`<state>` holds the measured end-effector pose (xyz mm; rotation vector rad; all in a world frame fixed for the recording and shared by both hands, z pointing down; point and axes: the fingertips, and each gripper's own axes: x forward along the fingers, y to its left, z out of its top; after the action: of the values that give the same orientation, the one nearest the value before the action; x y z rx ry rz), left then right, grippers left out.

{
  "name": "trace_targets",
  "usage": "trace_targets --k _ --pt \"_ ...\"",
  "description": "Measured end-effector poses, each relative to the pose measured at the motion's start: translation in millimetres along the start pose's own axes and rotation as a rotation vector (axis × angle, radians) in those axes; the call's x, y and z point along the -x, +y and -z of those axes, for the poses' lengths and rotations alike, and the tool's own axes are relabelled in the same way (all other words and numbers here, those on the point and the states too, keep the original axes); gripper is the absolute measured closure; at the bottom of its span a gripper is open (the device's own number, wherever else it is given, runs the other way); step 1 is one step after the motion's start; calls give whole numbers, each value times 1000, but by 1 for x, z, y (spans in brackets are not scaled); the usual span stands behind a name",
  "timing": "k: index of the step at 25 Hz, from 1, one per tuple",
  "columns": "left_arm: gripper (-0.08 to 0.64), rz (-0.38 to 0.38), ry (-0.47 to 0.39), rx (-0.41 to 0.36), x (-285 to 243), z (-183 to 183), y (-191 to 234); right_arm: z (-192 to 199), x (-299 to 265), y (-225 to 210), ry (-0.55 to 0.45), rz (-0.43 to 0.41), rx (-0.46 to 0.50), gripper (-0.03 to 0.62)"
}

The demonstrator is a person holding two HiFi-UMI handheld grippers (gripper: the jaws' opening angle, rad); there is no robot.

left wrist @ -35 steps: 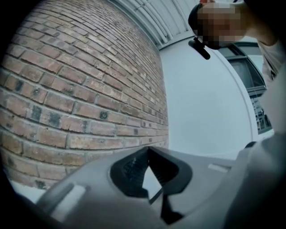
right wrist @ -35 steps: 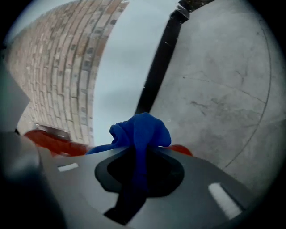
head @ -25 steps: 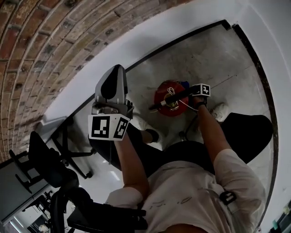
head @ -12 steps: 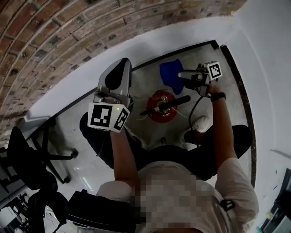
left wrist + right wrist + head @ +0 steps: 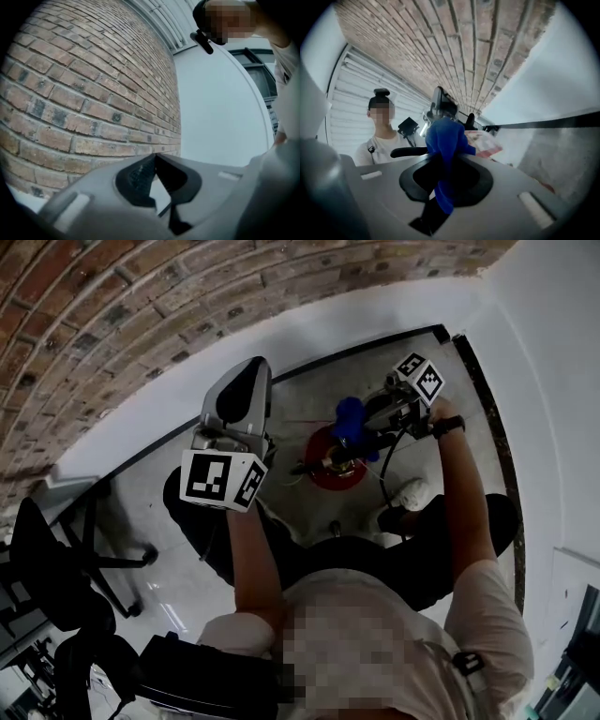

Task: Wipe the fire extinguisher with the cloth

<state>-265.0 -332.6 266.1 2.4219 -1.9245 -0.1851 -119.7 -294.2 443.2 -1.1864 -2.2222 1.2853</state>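
Note:
A red fire extinguisher (image 5: 330, 465) stands on the floor between the person's feet, seen from above, with a black hose across its top. My right gripper (image 5: 369, 416) is shut on a blue cloth (image 5: 349, 418), which hangs against the extinguisher's top on its far side. In the right gripper view the cloth (image 5: 445, 140) bunches out of the right gripper (image 5: 443, 161), with the extinguisher's red body (image 5: 485, 143) just behind. My left gripper (image 5: 248, 367) is raised left of the extinguisher, pointing at the wall. In its own view the left gripper (image 5: 155, 157) is shut and holds nothing.
A brick wall (image 5: 141, 324) with a white lower band curves round the back, and a white wall (image 5: 553, 381) closes the right side. Black office chairs (image 5: 66, 568) stand at the left. The person's legs and a white shoe (image 5: 412, 491) flank the extinguisher.
My right gripper has brought the blue cloth down from beyond the extinguisher onto its top. The left gripper has stayed raised in about the same place.

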Motion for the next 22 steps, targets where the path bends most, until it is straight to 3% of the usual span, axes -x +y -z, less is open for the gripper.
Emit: trace_targets --k 4,7,10,13,15,18,20,22 --pt "560 -6 19 0 2 8 4 19 23 -48 -168 80 -97 534" --pt "560 -11 47 6 -2 21 5 70 29 -124 -222 226 -346 534" --pt "560 -13 83 8 -5 36 4 126 44 -213 -411 420 -629 534" --pt "560 -18 124 -4 -5 49 3 167 61 -280 -598 581 -733 534" --pt "560 -32 142 -10 -2 53 7 195 76 -313 -599 767 -737 534" --pt "560 -56 152 -23 3 52 15 225 86 -342 -496 1012 -729 534" --pt "560 -62 148 -34 7 48 19 231 87 -348 -390 1084 -712 534" --pt "560 -63 134 -46 10 40 21 221 84 -342 -272 1067 -692 534"
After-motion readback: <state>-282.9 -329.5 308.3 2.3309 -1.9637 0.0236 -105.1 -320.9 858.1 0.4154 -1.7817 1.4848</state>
